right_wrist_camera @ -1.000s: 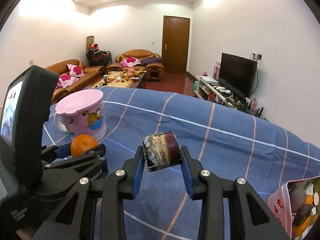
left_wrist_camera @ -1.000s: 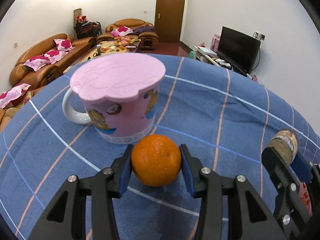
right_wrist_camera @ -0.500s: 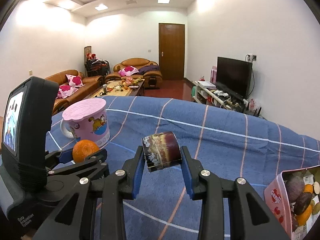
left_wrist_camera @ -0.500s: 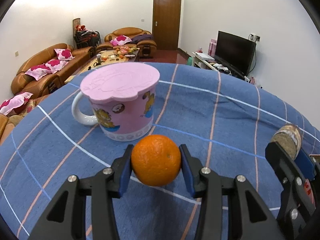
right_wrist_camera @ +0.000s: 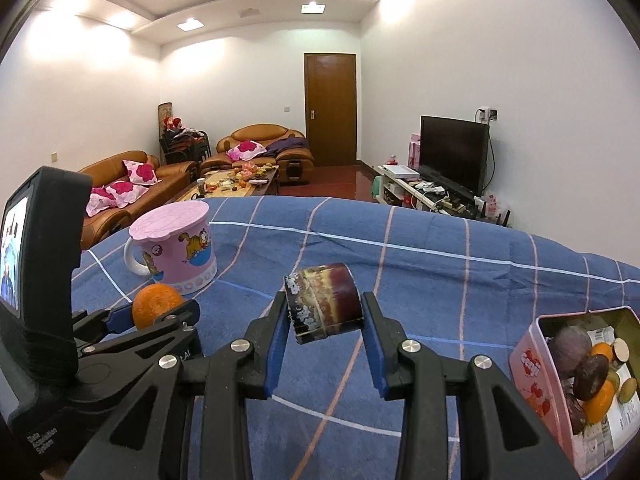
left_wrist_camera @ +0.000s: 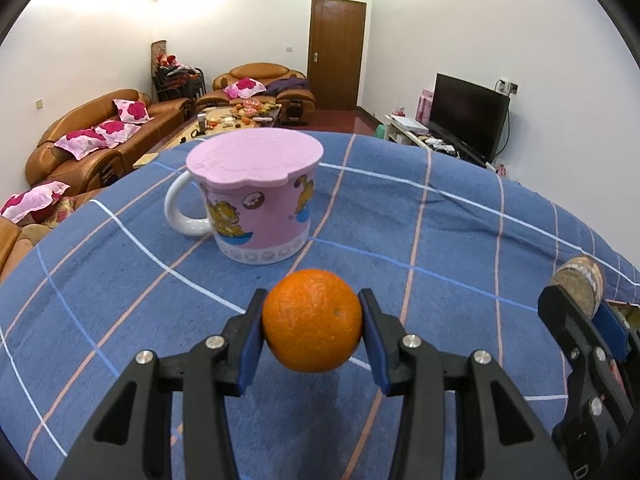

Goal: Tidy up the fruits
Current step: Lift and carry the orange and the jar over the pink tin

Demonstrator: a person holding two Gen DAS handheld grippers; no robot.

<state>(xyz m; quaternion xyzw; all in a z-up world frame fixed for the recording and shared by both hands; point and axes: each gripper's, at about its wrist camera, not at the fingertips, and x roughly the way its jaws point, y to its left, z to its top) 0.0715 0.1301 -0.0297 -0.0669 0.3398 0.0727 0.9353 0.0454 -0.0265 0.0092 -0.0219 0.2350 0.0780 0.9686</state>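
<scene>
Blue checked cloth [left_wrist_camera: 460, 240] below, your left gripper [left_wrist_camera: 312, 332] clamps the orange [left_wrist_camera: 312, 326] and your right gripper [right_wrist_camera: 324, 316] what looks like a sugarcane piece [right_wrist_camera: 324, 306]; keep both squeezed, carry toward the pink tin [right_wrist_camera: 536, 376] at right.

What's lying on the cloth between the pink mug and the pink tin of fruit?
Nothing rests there: the right wrist view shows bare blue cloth between pink mug and tin.
</scene>
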